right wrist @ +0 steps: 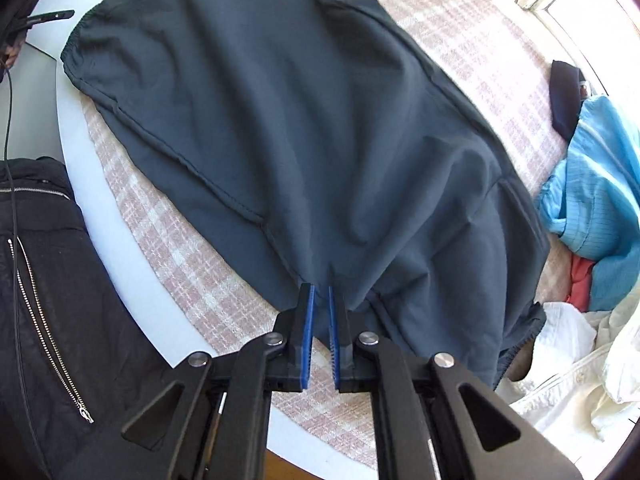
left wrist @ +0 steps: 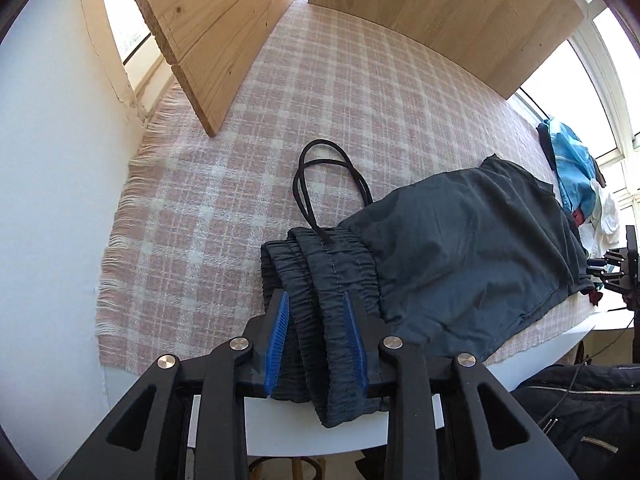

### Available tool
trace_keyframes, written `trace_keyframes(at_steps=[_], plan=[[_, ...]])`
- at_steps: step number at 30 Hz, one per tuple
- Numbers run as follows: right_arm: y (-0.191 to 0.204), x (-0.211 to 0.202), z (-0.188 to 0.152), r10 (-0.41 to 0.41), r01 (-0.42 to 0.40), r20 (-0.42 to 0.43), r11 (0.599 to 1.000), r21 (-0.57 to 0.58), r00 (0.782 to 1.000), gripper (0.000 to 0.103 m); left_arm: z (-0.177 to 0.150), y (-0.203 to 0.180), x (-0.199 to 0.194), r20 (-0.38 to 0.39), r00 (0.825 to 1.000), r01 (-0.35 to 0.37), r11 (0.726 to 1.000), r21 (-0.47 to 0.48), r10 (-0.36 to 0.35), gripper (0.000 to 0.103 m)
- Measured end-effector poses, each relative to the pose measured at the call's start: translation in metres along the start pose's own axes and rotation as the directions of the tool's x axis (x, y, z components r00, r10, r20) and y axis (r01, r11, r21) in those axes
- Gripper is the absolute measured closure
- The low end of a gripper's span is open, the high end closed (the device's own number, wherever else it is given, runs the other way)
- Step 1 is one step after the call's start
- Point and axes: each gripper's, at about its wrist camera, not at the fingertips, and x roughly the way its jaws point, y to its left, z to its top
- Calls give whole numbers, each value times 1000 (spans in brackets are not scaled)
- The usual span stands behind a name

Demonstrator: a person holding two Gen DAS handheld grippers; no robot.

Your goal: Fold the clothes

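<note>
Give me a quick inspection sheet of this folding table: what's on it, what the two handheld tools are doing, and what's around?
Surface: white table covered by a pink checked cloth with a fringed edge.
Job's things: dark shorts spread on the cloth; gathered waistband and black drawstring at one end.
Clutter: pile of blue, white and red clothes beside the shorts; two wooden boards at the far edge.
Grippers: left gripper has its fingers around the bunched waistband; right gripper has its fingers nearly closed at the shorts' edge, grip on the fabric unclear.
Cables: thin black wire hanging near a black zipped jacket.
Surroundings: bright windows, white wall.
</note>
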Motion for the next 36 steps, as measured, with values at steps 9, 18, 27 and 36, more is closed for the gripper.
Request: trace_keyframes(at_steps=[9,18,27,36], plan=[[7,-5,34,-52,54,59,998,-32,997,80,14,8,22,-83,994,59,996,-66,-64,68],[8,15,51,-43,45,46,998,-37,998,80,26,10,44,-129,991,33,996,-82,-43,66],[32,-2,54,-41,43,59,998,-38,997,80,4,7,23,43,999,-7,996,-86,10,96],[49,-15,74,-14,20,91,997,-70,996,80,-7,42,-35,143,989,-21,988,-155,43,103]])
